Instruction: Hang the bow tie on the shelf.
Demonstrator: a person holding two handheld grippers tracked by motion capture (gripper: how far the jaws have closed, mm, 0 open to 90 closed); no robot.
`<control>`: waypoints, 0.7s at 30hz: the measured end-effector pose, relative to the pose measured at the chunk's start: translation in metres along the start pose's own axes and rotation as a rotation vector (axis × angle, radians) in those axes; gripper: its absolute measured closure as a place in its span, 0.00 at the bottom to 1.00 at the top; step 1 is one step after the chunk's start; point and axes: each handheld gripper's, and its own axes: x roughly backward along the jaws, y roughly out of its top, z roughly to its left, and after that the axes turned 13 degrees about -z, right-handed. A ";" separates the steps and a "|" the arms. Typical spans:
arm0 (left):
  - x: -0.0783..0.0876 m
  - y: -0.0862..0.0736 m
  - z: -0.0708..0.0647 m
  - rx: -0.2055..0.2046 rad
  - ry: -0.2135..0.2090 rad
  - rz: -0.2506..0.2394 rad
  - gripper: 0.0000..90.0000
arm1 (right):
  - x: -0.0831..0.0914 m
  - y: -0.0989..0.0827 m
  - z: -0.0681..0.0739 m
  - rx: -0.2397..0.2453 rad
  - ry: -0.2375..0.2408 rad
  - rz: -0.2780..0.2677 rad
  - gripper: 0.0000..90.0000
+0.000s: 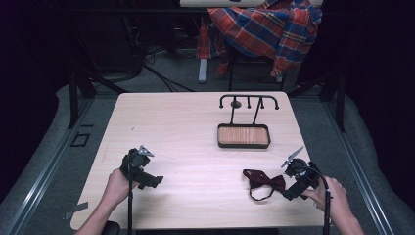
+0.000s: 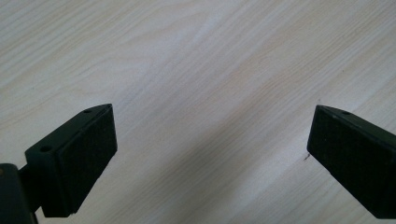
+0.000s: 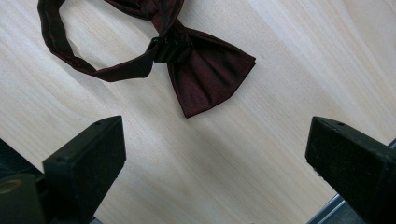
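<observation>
A dark red bow tie (image 1: 264, 183) with its neck strap looped lies on the light wooden table (image 1: 186, 142) near the front right. My right gripper (image 1: 292, 188) sits just right of it, jaws wide apart with nothing between them. In the right gripper view the bow tie (image 3: 205, 70) lies a short way beyond the open jaws, strap curling off to the upper left. My left gripper (image 1: 151, 181) hovers over bare table at the front left, also open. The left gripper view has plain wood grain (image 2: 201, 93) between its jaws.
A black metal hanger stand (image 1: 248, 102) rises from a wooden tray (image 1: 243, 135) at the back right of the table. A plaid cloth (image 1: 264, 27) hangs over a chair beyond the far edge. The table's right edge (image 3: 322, 210) lies close to my right gripper.
</observation>
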 end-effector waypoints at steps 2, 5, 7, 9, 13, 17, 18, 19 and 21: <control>0.000 0.000 0.000 -0.001 -0.003 0.003 0.02 | 0.002 0.002 -0.001 0.029 -0.005 0.021 0.05; 0.000 -0.001 0.000 0.001 -0.002 0.002 0.01 | 0.000 0.002 0.001 0.012 -0.004 -0.006 0.05; 0.000 -0.001 0.002 0.007 -0.003 -0.002 0.01 | 0.000 0.006 0.001 0.027 0.001 -0.003 0.04; 0.000 -0.002 0.002 0.012 -0.003 0.001 0.01 | -0.002 0.007 0.002 0.021 0.003 -0.018 0.03; 0.000 -0.002 0.002 0.011 -0.008 -0.001 0.00 | -0.004 0.010 0.001 0.021 -0.003 -0.017 0.00; 0.001 -0.002 0.004 0.034 -0.029 -0.021 0.00 | -0.007 0.012 0.001 0.030 0.008 -0.028 0.00; 0.001 -0.002 0.004 0.034 -0.029 -0.021 0.00 | -0.007 0.012 0.001 0.030 0.008 -0.028 0.00; 0.001 -0.003 0.004 0.036 -0.028 -0.018 0.00 | -0.010 0.012 0.003 0.041 0.027 -0.033 0.00; 0.001 -0.002 0.004 0.034 -0.027 -0.016 0.00 | -0.013 0.012 0.005 0.067 0.023 -0.020 0.00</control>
